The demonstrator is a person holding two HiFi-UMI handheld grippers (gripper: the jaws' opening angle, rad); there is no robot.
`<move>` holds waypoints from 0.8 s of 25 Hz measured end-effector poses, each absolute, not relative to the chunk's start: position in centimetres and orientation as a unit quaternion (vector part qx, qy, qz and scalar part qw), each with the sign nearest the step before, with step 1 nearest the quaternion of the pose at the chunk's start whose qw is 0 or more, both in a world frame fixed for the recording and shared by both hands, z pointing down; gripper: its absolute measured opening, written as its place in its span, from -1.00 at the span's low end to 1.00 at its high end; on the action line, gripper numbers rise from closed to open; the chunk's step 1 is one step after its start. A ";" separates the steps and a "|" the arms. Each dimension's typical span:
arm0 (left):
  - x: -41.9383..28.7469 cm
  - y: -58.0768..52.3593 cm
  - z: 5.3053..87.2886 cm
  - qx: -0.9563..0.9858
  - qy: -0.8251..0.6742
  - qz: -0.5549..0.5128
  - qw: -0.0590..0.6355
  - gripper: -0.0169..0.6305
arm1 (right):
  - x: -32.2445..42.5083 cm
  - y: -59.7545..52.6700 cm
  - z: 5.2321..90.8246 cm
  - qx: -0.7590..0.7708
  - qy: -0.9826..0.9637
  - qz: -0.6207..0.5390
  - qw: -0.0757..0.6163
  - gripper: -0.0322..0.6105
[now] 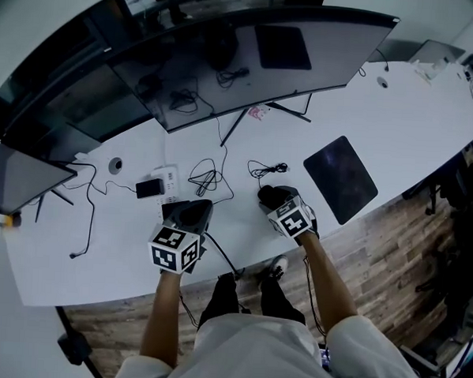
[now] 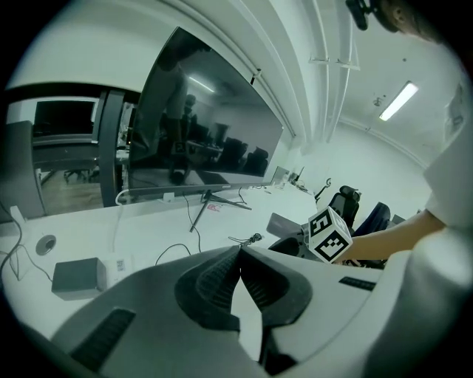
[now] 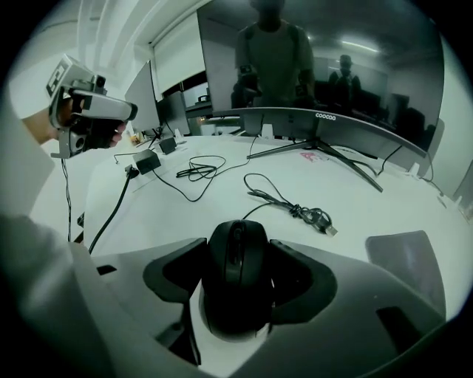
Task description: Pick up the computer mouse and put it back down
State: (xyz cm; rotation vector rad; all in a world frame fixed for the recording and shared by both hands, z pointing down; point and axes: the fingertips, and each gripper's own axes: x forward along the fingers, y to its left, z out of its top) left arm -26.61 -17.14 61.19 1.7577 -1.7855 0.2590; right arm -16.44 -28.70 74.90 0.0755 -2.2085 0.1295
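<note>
The black computer mouse (image 3: 236, 258) rests on the white desk (image 1: 398, 129) between the jaws of my right gripper (image 3: 238, 251). The pads stand close beside its sides, and I see no firm press on it. Its thin cable (image 3: 295, 210) lies loose ahead and ends in a USB plug. In the head view the right gripper (image 1: 272, 199) is near the desk's front edge, and it covers most of the mouse. My left gripper (image 2: 240, 251) hovers to the left with its pads together and nothing held; in the head view it (image 1: 192, 211) sits above the desk's front.
A dark mouse pad (image 1: 340, 178) lies right of the right gripper. A wide curved monitor (image 1: 251, 59) stands behind on thin legs. A coiled black cable (image 1: 207, 177) and a power adaptor (image 1: 149, 188) lie ahead of the left gripper. A second screen (image 1: 24, 177) is at far left.
</note>
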 end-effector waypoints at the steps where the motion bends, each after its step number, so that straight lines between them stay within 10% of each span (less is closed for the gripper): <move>1: -26.7 -17.5 60.8 0.669 -0.672 0.099 0.301 -0.90 | -16.4 -28.9 74.3 0.037 -0.894 0.049 0.443 -0.04; 20: -23.0 -26.3 44.8 0.800 -0.580 0.098 0.118 -0.90 | -9.8 -34.5 45.6 0.265 -0.923 -0.072 0.270 -0.04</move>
